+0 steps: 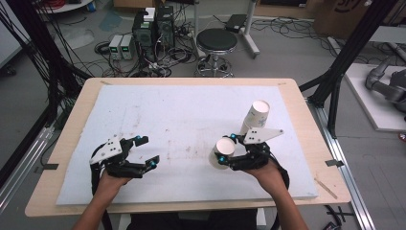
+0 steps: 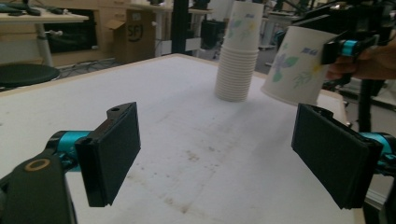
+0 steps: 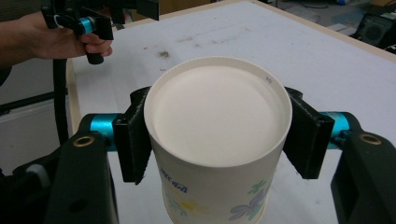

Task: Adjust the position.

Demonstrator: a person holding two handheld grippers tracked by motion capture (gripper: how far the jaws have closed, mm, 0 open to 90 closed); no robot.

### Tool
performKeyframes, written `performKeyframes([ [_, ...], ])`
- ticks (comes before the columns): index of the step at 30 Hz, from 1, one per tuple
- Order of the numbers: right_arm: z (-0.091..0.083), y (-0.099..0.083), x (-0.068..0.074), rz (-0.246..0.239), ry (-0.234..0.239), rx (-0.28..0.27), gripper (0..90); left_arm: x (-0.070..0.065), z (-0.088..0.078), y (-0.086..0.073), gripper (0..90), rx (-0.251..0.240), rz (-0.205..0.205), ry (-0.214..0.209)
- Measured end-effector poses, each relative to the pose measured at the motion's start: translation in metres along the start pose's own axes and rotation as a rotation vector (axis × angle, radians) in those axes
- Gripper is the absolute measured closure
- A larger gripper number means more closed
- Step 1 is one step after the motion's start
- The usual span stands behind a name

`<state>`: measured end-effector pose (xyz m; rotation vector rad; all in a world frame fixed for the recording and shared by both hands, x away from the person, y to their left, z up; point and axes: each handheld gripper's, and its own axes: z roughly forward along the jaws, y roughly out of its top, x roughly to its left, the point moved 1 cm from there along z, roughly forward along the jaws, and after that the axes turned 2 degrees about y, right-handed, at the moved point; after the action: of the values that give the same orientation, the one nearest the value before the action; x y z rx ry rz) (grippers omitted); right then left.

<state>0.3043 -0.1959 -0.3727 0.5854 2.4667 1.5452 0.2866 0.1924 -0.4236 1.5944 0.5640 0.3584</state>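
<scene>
A paper cup (image 1: 221,152) with a flower print sits between the pads of my right gripper (image 1: 227,148), which is shut on its sides. In the right gripper view the cup's (image 3: 217,116) white recessed base faces the camera and both pads (image 3: 133,140) press its wall. The cup (image 2: 296,70) hangs tilted above the board, just in front of a stack of upturned cups (image 1: 256,115) at the right of the board. My left gripper (image 1: 146,151) is at the near left, open, with nothing between its pads (image 2: 114,149).
A white foam board (image 1: 182,110) covers most of the wooden table (image 1: 72,129). Beyond the far edge stand a black stool (image 1: 217,40) and computer boxes with cables (image 1: 153,28). Black frame posts (image 1: 344,57) rise at the right.
</scene>
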Motion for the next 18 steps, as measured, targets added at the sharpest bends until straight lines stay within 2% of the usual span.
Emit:
performKeyframes([
  [1,0.003,0.001,0.000,-0.003,0.007,0.000,34.5,-0.001,0.001,0.000,15.5,0.001,0.003,-0.010],
  [4,0.009,0.005,0.001,-0.009,0.026,0.004,34.5,-0.005,0.004,0.002,15.6,0.007,0.055,-0.030],
  [6,0.012,0.007,0.003,-0.017,0.040,0.007,34.5,-0.007,0.008,0.003,15.6,0.007,0.073,-0.049],
  [9,0.015,0.009,0.005,-0.015,0.063,-0.019,34.5,-0.012,0.019,0.003,15.6,0.035,0.072,-0.079],
  [12,0.020,0.007,0.006,-0.013,0.084,-0.010,34.5,-0.019,0.033,0.003,15.1,0.063,0.048,-0.136],
  [15,0.024,0.005,0.007,-0.012,0.093,-0.002,34.5,-0.026,0.046,0.003,15.0,0.089,0.069,-0.171],
  [18,0.026,0.004,0.009,-0.010,0.101,0.001,34.5,-0.031,0.058,0.004,15.0,0.102,0.072,-0.206],
])
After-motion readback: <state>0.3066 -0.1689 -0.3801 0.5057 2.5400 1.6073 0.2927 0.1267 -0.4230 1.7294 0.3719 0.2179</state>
